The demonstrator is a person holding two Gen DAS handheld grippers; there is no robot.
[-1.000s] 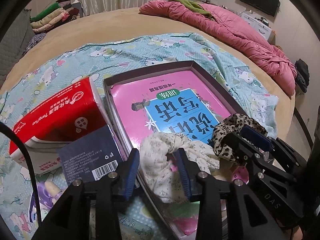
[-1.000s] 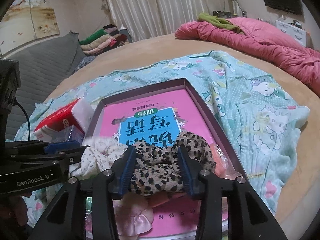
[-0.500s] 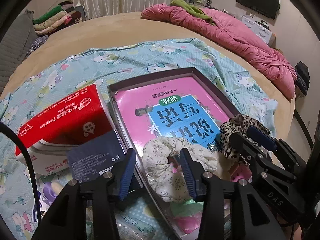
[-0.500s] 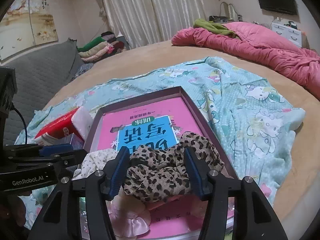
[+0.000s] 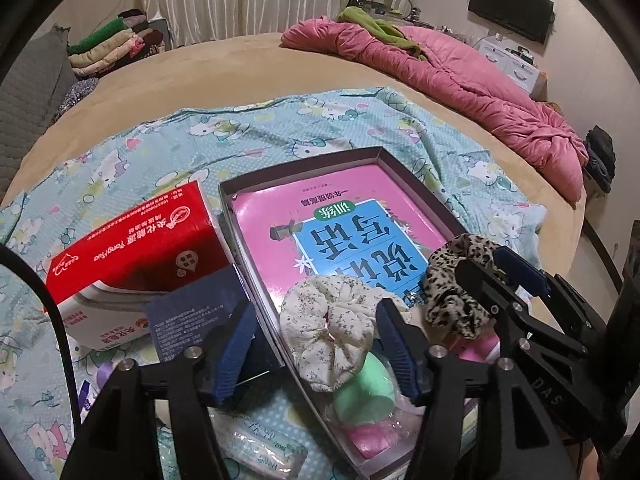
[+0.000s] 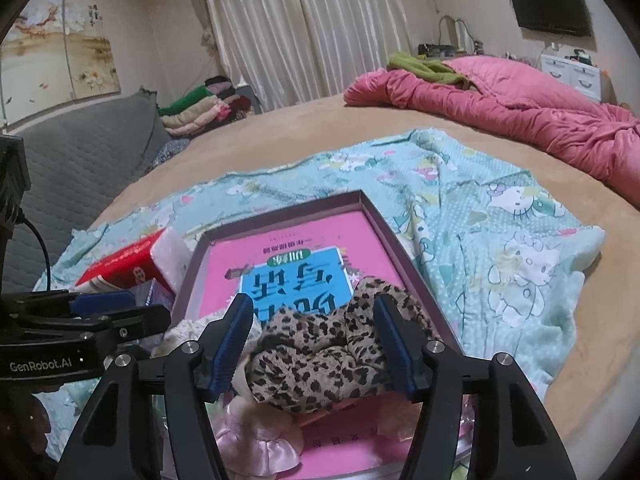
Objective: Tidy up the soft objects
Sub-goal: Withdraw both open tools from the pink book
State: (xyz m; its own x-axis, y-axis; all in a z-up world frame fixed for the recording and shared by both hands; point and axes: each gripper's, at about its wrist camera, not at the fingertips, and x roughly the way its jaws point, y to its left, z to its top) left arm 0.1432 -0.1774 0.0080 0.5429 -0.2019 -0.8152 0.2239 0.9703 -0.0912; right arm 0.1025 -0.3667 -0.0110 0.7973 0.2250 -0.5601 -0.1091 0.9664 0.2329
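Both claws widened; only the right view shows pink scrunchie.

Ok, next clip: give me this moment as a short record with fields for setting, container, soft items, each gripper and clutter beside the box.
setting: bed with a cartoon-print sheet
container: shallow box with a pink book lying in it
soft items: floral scrunchie, leopard scrunchie, pink satin scrunchie, green piece
left gripper: open, fingers astride the floral scrunchie
right gripper: open, around the leopard scrunchie; whether the pads touch it is unclear
beside box: red tissue pack, dark blue carton
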